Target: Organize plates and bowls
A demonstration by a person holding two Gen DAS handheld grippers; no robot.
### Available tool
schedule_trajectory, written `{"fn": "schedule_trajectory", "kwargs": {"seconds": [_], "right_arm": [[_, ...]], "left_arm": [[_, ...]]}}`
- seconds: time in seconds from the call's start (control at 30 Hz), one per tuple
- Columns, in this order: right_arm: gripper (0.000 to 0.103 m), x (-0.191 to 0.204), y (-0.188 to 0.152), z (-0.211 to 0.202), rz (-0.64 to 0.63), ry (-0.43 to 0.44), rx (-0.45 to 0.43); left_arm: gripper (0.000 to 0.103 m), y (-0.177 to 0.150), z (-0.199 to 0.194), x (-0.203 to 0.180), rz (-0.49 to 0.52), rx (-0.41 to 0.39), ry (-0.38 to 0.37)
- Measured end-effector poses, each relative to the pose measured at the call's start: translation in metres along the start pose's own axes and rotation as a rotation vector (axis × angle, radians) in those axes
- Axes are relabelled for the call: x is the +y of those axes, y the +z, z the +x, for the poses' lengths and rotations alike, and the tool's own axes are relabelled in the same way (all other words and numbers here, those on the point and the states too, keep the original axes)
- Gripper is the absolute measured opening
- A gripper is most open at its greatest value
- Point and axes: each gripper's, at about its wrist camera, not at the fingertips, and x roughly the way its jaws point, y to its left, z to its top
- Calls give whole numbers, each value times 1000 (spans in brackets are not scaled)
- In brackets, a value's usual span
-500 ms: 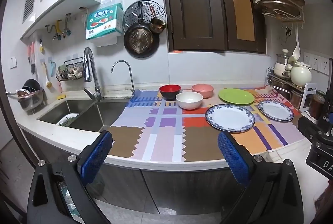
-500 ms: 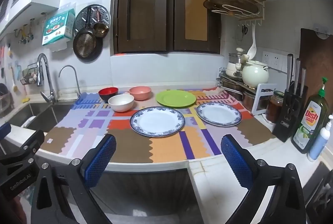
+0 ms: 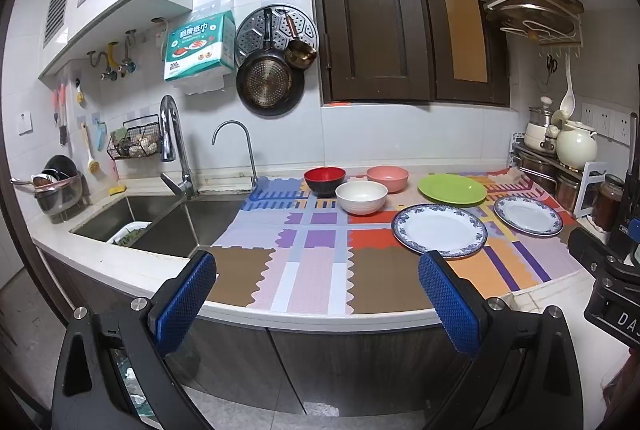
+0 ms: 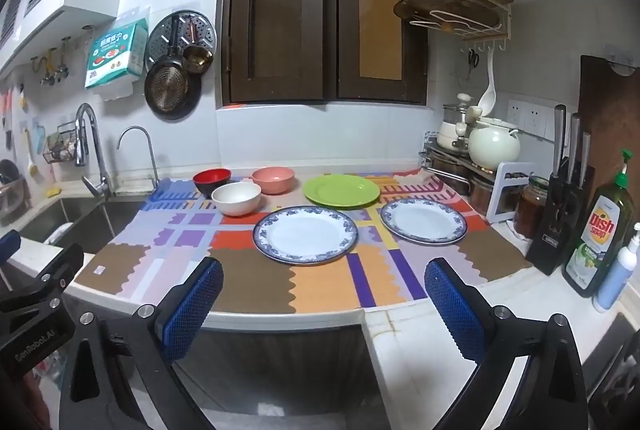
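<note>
On a colourful patchwork mat (image 3: 312,262) lie a red-and-black bowl (image 3: 324,179), a white bowl (image 3: 361,196), a pink bowl (image 3: 387,177), a green plate (image 3: 452,188) and two blue-rimmed white plates (image 3: 439,229) (image 3: 528,215). In the right wrist view they show too: red bowl (image 4: 212,179), white bowl (image 4: 236,197), pink bowl (image 4: 274,179), green plate (image 4: 341,190), large blue-rimmed plate (image 4: 305,234), smaller one (image 4: 423,221). My left gripper (image 3: 318,294) and right gripper (image 4: 323,300) are open and empty, in front of the counter edge.
A sink (image 3: 160,218) with two faucets lies left of the mat. A pot rack with a cream pot (image 4: 494,146), jars, a knife block (image 4: 560,214) and a dish soap bottle (image 4: 600,234) stand at the right. Pans hang on the back wall.
Both views have shifted very slightly; the dishes have not moved and both grippers stay open.
</note>
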Motion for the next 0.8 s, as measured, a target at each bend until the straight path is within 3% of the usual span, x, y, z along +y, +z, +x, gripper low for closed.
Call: {"fn": "schedule_trajectory", "kwargs": {"seconds": [0.8], "right_arm": [[102, -18, 0, -1, 5, -9, -5]], "left_arm": [[103, 3, 0, -11, 8, -2, -33]]}}
